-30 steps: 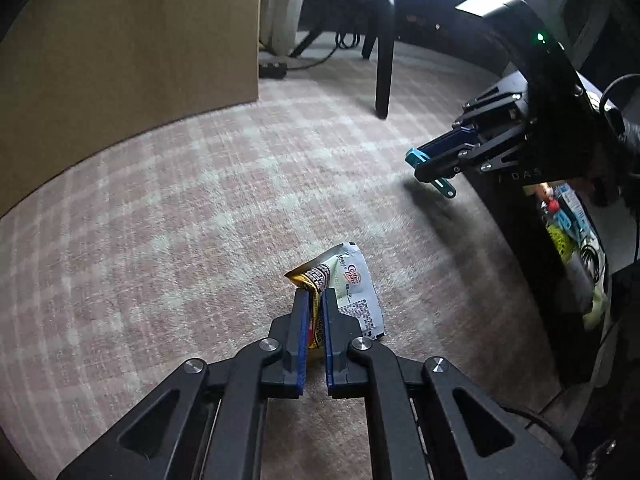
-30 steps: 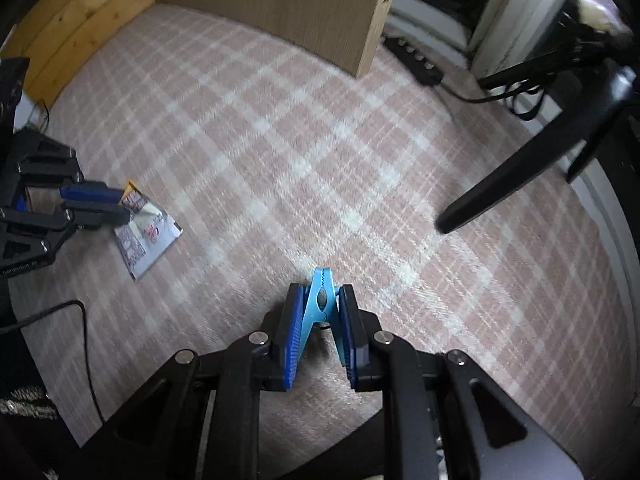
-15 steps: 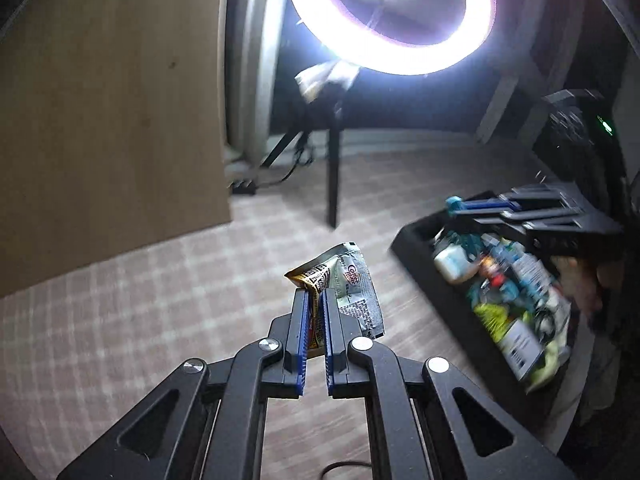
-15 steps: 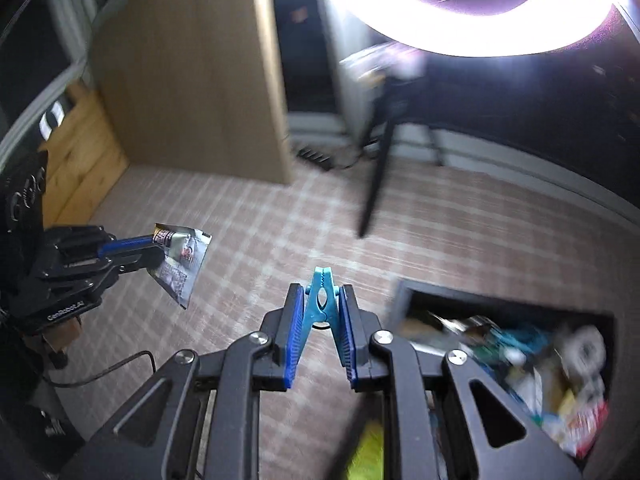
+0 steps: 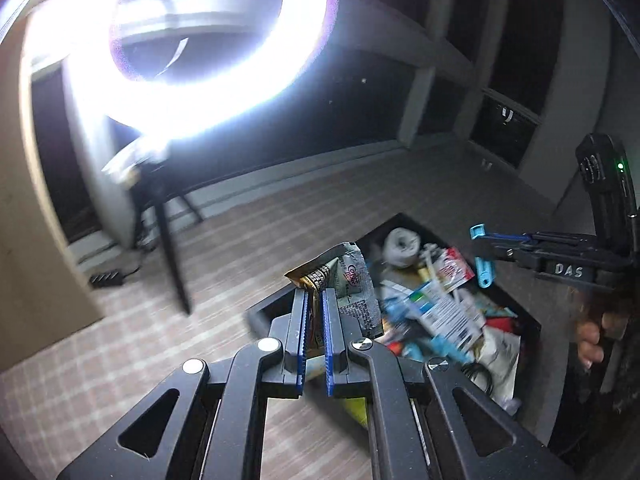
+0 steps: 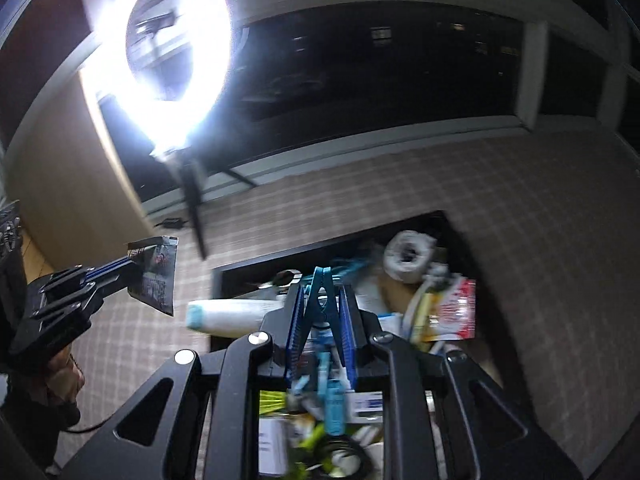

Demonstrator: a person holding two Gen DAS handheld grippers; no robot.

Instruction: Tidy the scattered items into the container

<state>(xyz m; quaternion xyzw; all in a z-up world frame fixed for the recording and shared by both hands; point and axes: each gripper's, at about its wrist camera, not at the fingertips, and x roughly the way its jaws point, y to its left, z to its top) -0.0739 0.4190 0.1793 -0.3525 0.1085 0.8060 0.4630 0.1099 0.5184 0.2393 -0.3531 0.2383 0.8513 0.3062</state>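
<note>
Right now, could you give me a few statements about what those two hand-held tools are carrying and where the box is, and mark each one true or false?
1. The left tool is clamped on a snack packet. True.
2. The right tool holds nothing. False: it grips a blue clothespin.
3. The black container already holds many items. True.
4. The packet lies on the carpet. False: it is held up in the air, near the container.
5. A ring light is glowing. True.

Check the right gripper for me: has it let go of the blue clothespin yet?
No, the right gripper is shut on the blue clothespin above the black bin.
</note>
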